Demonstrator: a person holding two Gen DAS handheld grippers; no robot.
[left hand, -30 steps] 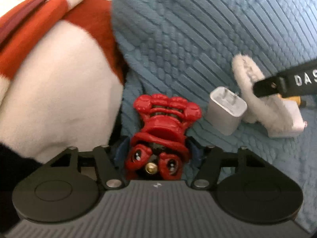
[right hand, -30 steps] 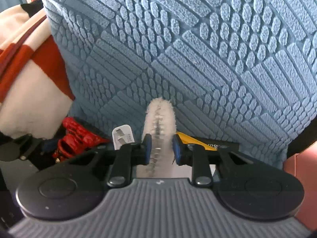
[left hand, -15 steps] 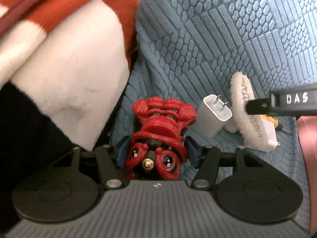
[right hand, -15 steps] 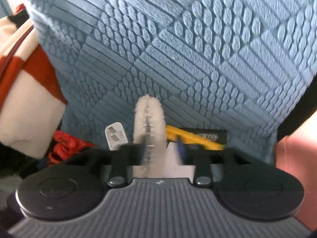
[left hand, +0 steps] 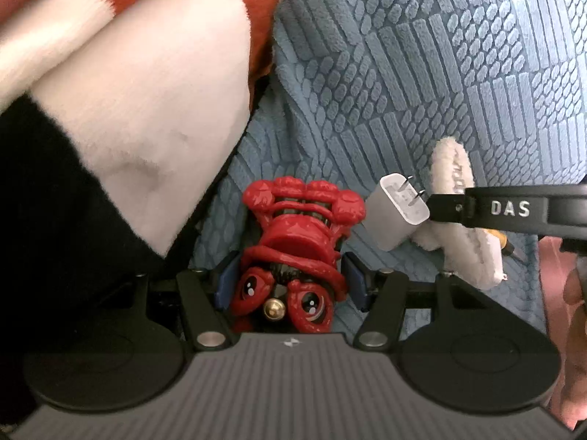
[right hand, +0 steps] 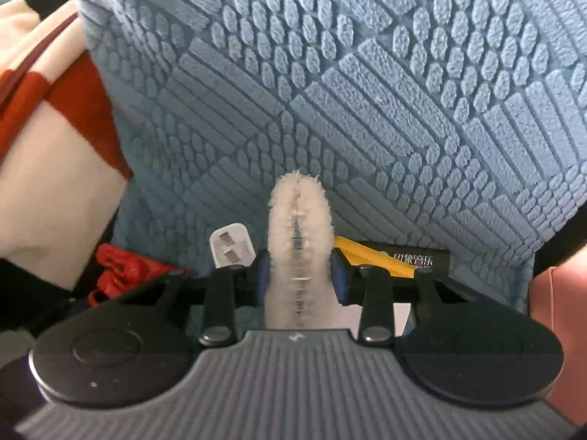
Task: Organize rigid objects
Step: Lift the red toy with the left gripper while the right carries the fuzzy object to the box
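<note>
My left gripper [left hand: 290, 278] is shut on a red toy figure [left hand: 297, 242] with big eyes, lying on the blue textured cushion [left hand: 422, 73]. A white plug charger [left hand: 398, 216] lies just right of the toy. My right gripper [right hand: 300, 278] is shut on a white fluffy pouch with a zipper [right hand: 299, 242], standing on edge; the pouch also shows in the left wrist view [left hand: 455, 183]. The right gripper's black arm marked DAS [left hand: 510, 209] crosses the left wrist view. The charger [right hand: 231, 244] and the toy [right hand: 124, 266] show left of the pouch.
A red, white and black plush blanket [left hand: 110, 91] is heaped at the left, against the toy. A yellow and black box [right hand: 396, 256] lies behind the right fingers. A pink surface [right hand: 557, 311] borders the cushion on the right.
The left wrist view has shifted, so the blanket fills more of the left side. The toy stays in the left jaws and the pouch in the right jaws.
</note>
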